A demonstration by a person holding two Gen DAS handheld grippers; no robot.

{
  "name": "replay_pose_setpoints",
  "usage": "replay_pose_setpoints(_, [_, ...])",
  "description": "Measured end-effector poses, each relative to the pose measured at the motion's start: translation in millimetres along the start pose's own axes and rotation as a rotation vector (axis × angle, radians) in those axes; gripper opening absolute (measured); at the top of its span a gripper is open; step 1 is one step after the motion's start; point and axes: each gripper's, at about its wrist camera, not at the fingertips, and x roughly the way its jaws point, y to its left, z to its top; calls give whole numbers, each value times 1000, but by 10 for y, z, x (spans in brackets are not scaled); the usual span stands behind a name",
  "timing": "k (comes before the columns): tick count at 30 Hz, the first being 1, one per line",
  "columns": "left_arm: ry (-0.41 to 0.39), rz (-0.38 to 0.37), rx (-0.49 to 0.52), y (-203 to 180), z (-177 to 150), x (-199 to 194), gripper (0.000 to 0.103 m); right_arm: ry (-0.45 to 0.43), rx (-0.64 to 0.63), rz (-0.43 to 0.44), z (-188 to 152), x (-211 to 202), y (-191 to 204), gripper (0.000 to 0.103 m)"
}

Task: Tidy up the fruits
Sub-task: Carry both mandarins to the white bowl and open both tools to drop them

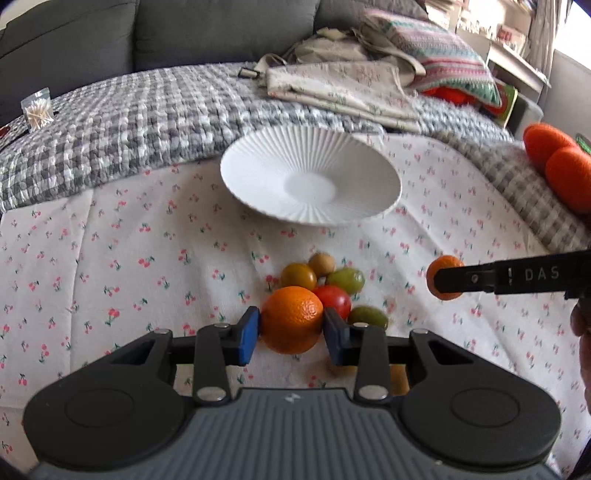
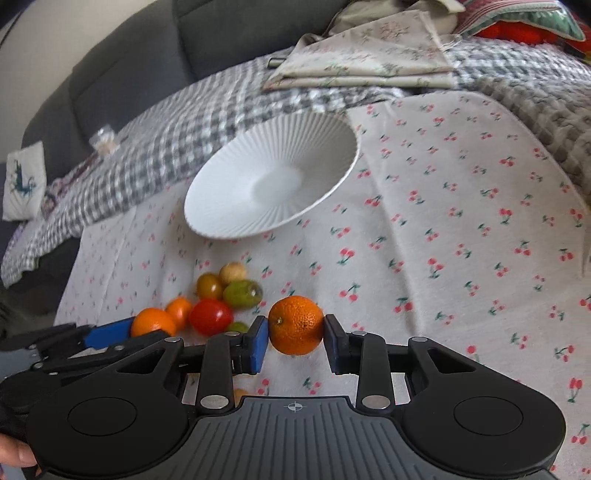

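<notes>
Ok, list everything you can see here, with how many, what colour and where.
Plate: one, white, ribbed, on the cherry-print cloth behind the fruit.
Orange: one, in the left hand-held gripper.
Mandarin: one, orange, in the right hand-held gripper.
Loose fruit: several small pieces, red, green, brownish, tan, piled on the cloth.
Checked blanket: one, grey-white, behind the cloth.
Folded fabric: floral, on the blanket.
Sofa: grey, behind.

likely living room, grey sofa (image 1: pixel 155 33), blankets (image 1: pixel 129 122)
</notes>
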Motion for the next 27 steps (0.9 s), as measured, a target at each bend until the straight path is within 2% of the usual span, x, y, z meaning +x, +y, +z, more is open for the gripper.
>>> replay_pose_setpoints(9, [-62,-14,-58,175,432,16,36,-59,4,-6,377,-19,-10,31])
replay_pose_setpoints(13, [-86,6,-11,105,613,161,36,-96,-34,-17,606,63,80,31])
replay_pose_setpoints(18, [-101,-4,21,-1,788,370,36,-108,-70,-34,826,288,170,31])
replay_pose_setpoints(22, [-80,14,53,-61,868,609,36,-100,-99,-59,900,490,183,31])
replay_pose_setpoints(25, [-61,5,50,-60,903,774,36,-91,-113,-66,934,615,188,31])
replay_pose_setpoints(27, [-60,4,82,-93,906,851,36,-87,-125,-68,957,699,190,31])
